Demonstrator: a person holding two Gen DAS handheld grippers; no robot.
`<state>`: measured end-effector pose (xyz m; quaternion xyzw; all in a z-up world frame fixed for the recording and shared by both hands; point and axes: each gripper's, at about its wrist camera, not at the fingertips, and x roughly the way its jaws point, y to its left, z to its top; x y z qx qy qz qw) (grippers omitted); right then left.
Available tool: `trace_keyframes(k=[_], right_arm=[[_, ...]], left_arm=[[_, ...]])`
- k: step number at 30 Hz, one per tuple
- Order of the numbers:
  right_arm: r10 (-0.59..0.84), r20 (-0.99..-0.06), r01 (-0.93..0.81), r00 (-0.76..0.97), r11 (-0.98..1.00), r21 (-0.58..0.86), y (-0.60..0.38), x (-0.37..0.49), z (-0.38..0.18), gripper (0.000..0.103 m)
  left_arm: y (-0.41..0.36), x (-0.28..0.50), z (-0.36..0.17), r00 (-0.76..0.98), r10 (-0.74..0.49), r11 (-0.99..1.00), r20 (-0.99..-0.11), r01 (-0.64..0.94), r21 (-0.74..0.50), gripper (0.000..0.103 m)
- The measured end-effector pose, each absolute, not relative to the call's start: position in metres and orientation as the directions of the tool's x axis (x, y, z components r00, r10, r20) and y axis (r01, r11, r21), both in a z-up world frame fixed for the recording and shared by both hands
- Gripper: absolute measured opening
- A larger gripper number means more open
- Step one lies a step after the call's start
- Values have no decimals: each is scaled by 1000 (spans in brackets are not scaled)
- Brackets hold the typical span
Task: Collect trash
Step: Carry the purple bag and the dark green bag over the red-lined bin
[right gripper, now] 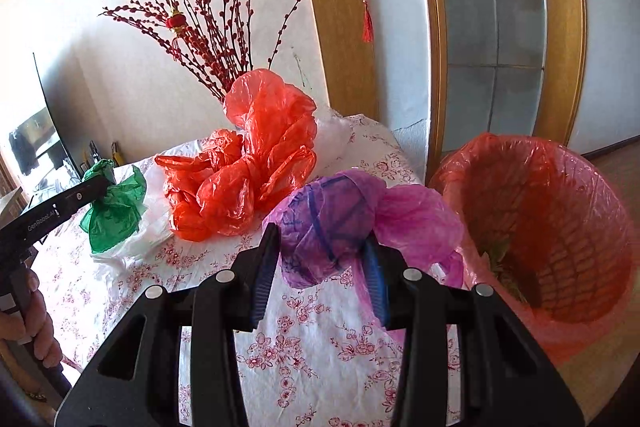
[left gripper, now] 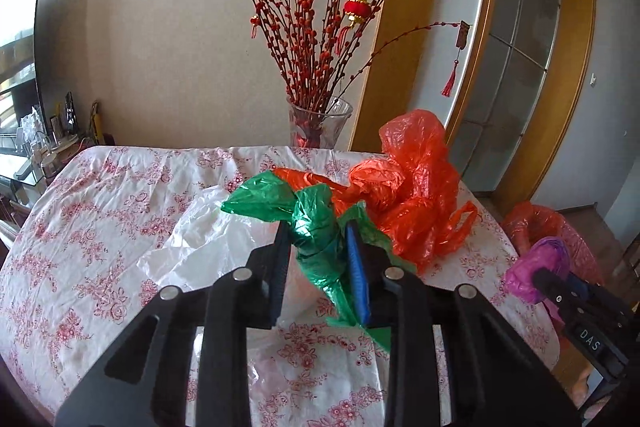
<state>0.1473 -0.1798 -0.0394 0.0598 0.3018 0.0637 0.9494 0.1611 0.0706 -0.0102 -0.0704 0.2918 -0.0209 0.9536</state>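
The right gripper (right gripper: 320,259) was closed on a crumpled purple plastic bag (right gripper: 340,223), its two fingers pinching the wad from either side with loose pink-purple film trailing off to the right. The wad hung at the right edge of the table (right gripper: 320,359), just beside the bin lined with a red bag (right gripper: 560,227) that stood on the floor past that edge. Some greenish scraps already lay in the bottom of the bin.

The left gripper (left gripper: 316,251) was clamped on a twisted green plastic bag (left gripper: 316,227), held just over the floral tablecloth near the middle of the table, with a white plastic bag (left gripper: 208,239) under it. A heap of red plastic bags (right gripper: 248,163) lay uncollected towards the far right corner, in front of the glass vase of red branches (left gripper: 320,123).

The step in hand looked like carrying the purple bag across to the bin. To do it well, the gripper would need to move fully over the bin's mouth before opening, since the trailing film could catch on the rim or drape over the table edge. Light film clings to pads, so opening wide with the fingers tipped downward would likely help it fall. The green bag could follow by the same path, lifted high enough not to drag the white one along.
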Motion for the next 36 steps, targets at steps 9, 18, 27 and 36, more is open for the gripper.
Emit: trace_keyframes(k=[9, 18, 27, 36], right_arm=[[114, -532, -46, 839, 989, 139, -200, 138, -23, 41], [66, -502, 4, 863, 991, 137, -228, 127, -13, 41], [29, -485, 52, 874, 987, 153, -257, 117, -9, 41], [-31, -469, 124, 883, 978, 169, -296, 110, -3, 41]], left_arm=[[39, 158, 2, 834, -152, 985, -530, 81, -155, 28], [4, 160, 5, 825, -214, 976, -523, 155, -153, 28], [-31, 164, 6, 807, -270, 963, -525, 227, -146, 28], [-78, 169, 5, 781, -343, 938, -522, 316, -145, 28]])
